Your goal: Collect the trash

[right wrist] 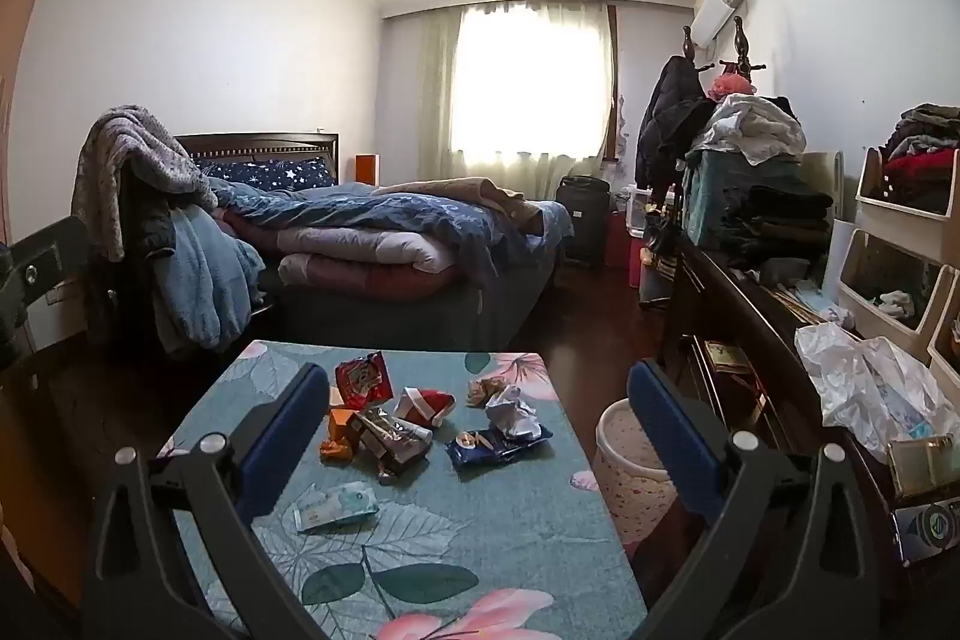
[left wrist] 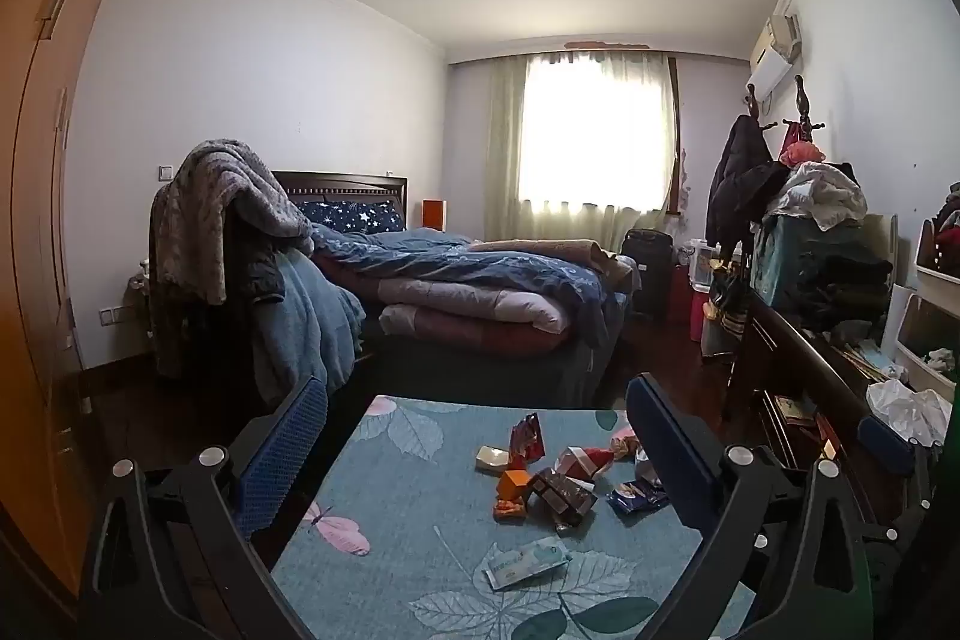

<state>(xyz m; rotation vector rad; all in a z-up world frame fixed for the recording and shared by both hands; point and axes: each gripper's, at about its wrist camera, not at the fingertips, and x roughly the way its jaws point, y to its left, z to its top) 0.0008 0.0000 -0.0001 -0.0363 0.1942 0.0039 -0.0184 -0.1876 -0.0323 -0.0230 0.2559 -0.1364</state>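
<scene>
A heap of trash lies mid-table on the teal floral cloth [left wrist: 384,466] [right wrist: 510,550]: a red wrapper [left wrist: 527,436] [right wrist: 363,379], an orange box [left wrist: 513,484] [right wrist: 342,424], a dark packet [left wrist: 561,499] [right wrist: 393,442], a red-and-white wrapper [left wrist: 585,460] [right wrist: 423,403], a blue packet [left wrist: 636,493] [right wrist: 498,445] and crumpled foil [right wrist: 510,409]. Nearer lies a pale tissue pack [left wrist: 528,568] [right wrist: 336,505]. My left gripper [left wrist: 477,391] hangs open above the near table edge, empty. My right gripper [right wrist: 478,373] is open too, holding nothing. A white speckled waste bin [right wrist: 627,466] stands on the floor right of the table.
Behind the table stands a bed [right wrist: 390,244] piled with quilts. A dark dresser [right wrist: 738,316] heaped with clothes runs along the right wall, with a white plastic bag [right wrist: 870,388] on it. A wooden wardrobe [left wrist: 36,220] fills the left side.
</scene>
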